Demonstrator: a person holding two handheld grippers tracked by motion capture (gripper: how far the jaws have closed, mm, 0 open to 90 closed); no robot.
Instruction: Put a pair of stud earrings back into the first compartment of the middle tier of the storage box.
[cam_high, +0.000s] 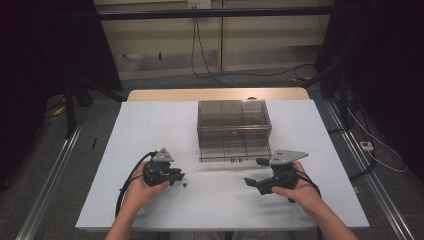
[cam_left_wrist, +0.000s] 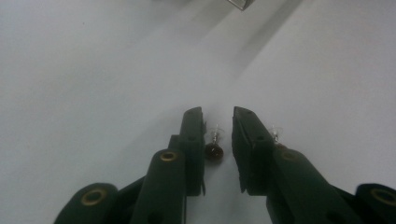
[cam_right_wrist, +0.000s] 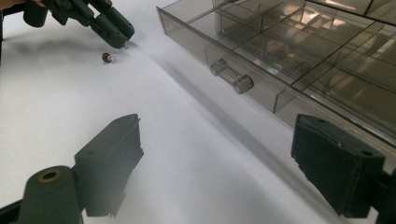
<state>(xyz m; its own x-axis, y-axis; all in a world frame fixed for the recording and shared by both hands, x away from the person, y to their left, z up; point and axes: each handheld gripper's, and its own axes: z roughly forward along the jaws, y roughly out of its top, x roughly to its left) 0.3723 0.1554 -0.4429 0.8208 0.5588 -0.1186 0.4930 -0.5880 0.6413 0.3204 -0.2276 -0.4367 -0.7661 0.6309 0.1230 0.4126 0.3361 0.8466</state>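
Note:
A small dark red stud earring (cam_left_wrist: 214, 149) with a clear back lies on the white table (cam_high: 150, 130). It lies between the jaws of my left gripper (cam_left_wrist: 218, 113), which is open by a narrow gap and stands low over it. A second clear-backed stud (cam_left_wrist: 276, 135) peeks out just beyond the right-hand jaw. In the high view the red stud (cam_high: 186, 185) lies just off the left gripper (cam_high: 181, 176). My right gripper (cam_high: 255, 171) is wide open and holds nothing. It hovers in front of the pulled-out drawer (cam_right_wrist: 280, 51), which has a clear knob (cam_right_wrist: 231, 77).
A smoked transparent drawer box (cam_high: 234, 117) stands at the table's middle, its bottom drawer (cam_high: 232, 150) slid out toward me with several compartments. Beyond the table's far edge are cables and dark stands on the floor. White surface spreads left and right of the box.

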